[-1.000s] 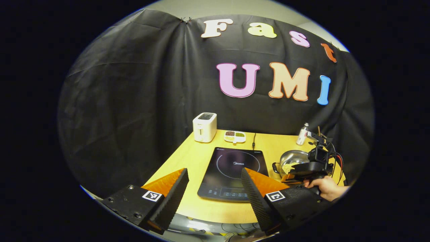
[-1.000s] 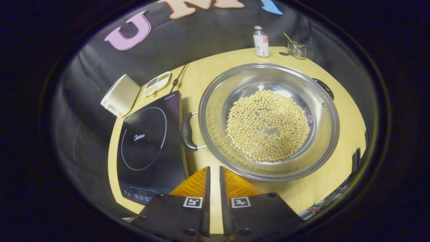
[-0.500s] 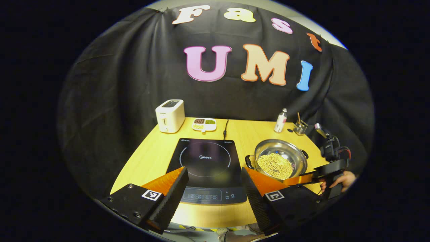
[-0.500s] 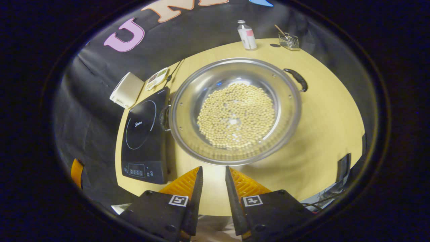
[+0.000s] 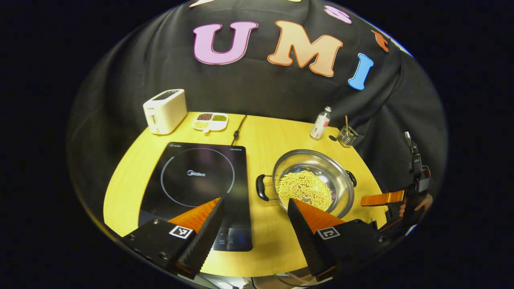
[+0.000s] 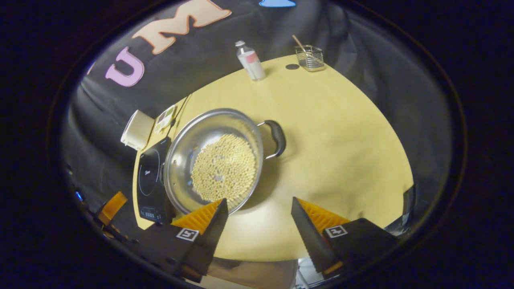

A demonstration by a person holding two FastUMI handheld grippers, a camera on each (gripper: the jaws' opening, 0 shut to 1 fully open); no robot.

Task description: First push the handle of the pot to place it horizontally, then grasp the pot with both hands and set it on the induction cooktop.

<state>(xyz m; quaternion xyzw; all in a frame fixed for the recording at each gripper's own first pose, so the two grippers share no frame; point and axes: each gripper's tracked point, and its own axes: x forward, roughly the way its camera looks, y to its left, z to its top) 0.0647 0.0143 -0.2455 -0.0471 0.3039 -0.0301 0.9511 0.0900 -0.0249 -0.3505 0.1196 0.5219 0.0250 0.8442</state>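
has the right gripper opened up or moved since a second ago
Yes. The right gripper has opened wide and pulled back toward the table edge, right of the pot; it was shut at the pot's rim.

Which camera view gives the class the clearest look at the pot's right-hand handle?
The right gripper view: the black handle stands out large against bare table, clear of the pot. In the left gripper view that handle is a small sliver at the pot's far rim.

From where I look down in the left gripper view, a white toaster (image 5: 165,110) sits at ten o'clock, a divided snack dish (image 5: 210,121) beside it, a bottle (image 5: 321,123) and glass holder (image 5: 347,137) at one o'clock.
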